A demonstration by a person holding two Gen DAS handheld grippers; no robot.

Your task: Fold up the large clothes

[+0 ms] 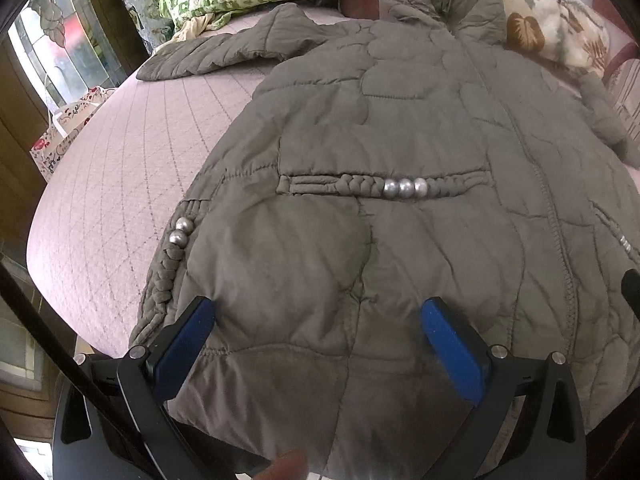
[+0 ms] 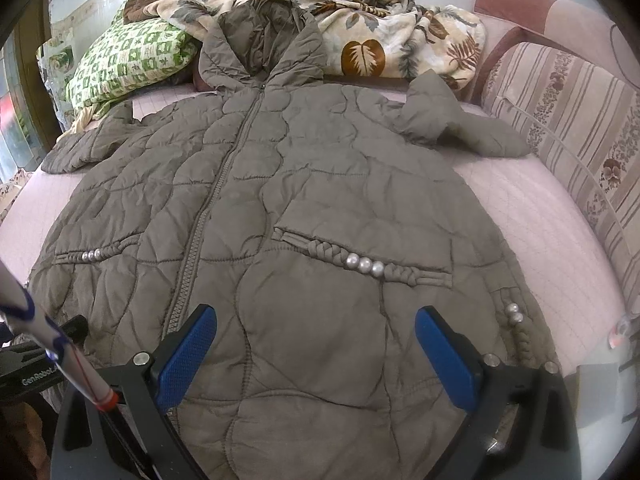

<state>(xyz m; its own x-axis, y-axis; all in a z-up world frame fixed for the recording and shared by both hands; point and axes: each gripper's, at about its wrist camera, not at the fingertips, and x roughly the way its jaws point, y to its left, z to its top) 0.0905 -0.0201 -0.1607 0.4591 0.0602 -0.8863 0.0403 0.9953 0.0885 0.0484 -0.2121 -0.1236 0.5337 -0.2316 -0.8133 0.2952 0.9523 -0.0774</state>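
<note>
A long grey-brown quilted hooded coat (image 2: 312, 184) lies flat, front up and zipped, on a pink bed (image 2: 532, 216); it also shows in the left wrist view (image 1: 380, 128). Its sleeves spread to both sides and braided pockets carry pearl beads (image 2: 364, 265). My left gripper (image 1: 318, 312) is open over the coat's lower left hem. My right gripper (image 2: 316, 320) is open over the lower right hem. Both hold nothing.
A green patterned pillow (image 2: 124, 60) and a leaf-print blanket (image 2: 384, 32) lie at the head of the bed. A striped sofa back (image 2: 572, 120) runs along the right. A gift bag (image 1: 64, 128) stands on the floor at the left, by a window.
</note>
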